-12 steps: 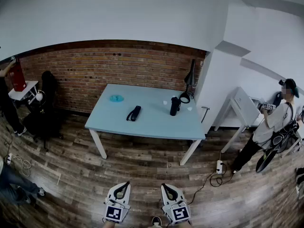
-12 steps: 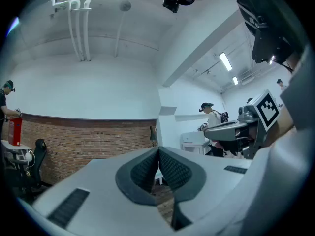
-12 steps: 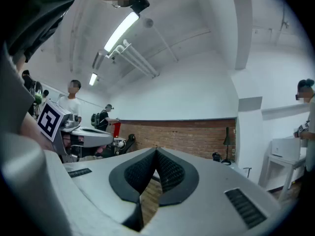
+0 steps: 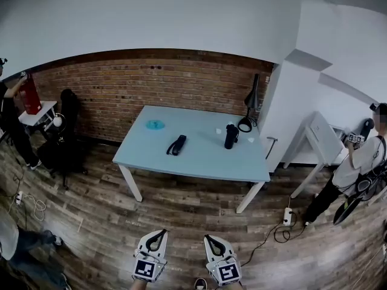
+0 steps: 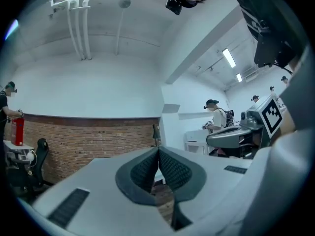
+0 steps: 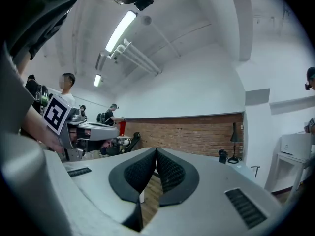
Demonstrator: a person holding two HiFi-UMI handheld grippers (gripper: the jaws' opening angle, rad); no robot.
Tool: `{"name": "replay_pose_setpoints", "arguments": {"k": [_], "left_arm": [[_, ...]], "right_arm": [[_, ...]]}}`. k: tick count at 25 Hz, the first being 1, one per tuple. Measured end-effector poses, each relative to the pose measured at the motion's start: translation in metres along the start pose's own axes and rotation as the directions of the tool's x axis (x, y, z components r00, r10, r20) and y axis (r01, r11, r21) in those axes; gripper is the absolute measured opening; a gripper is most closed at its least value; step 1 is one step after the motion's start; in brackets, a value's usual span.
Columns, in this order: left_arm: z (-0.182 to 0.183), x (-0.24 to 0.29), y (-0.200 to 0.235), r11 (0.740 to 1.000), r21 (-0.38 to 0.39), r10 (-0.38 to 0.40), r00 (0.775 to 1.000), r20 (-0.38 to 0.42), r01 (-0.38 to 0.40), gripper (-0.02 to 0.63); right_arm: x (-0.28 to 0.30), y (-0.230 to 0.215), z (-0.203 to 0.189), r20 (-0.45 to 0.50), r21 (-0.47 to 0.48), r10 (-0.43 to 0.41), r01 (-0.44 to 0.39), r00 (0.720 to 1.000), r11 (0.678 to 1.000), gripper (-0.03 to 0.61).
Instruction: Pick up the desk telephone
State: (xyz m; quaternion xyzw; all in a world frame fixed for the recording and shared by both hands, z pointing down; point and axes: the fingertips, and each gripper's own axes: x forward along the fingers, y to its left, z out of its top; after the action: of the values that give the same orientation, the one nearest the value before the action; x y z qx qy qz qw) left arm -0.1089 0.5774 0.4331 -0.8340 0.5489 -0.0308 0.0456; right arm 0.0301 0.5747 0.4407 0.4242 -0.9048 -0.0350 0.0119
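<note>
Phone on table, far from L claw & R claw, both closed, empty

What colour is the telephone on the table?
The telephone is black, clearest in the head view.

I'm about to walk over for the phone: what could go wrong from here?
Both the left gripper and right gripper are shut; they must open before reaching the telephone. A corded power strip lies right of the table, a possible trip hazard. The black bottle standing near the telephone could get knocked.
</note>
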Motion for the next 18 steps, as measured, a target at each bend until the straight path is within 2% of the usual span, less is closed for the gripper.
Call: {"name": "replay_pose_setpoints", "arguments": {"k": [10,14,18], "left_arm": [[-0.010,0.057,-0.010,0.998,-0.023,0.050,0.998,-0.029,-0.051,0.028],[-0.021,0.074,-0.005,0.998,-0.044,0.036,0.999,-0.027,-0.037,0.028],[-0.024,0.100,0.018,0.999,-0.052,0.004,1.000,0.001,-0.004,0.028]], "right_arm": [[0.023,-0.063,-0.004,-0.001,-0.001,0.026,-0.026,1.000,1.000,0.021],[0.036,-0.077,-0.014,-0.007,-0.018,0.003,-0.004,1.000,1.000,0.021],[0.067,-0.089,-0.013,0.002,-0.045,-0.036,0.036,0.999,0.998,0.021]]}}
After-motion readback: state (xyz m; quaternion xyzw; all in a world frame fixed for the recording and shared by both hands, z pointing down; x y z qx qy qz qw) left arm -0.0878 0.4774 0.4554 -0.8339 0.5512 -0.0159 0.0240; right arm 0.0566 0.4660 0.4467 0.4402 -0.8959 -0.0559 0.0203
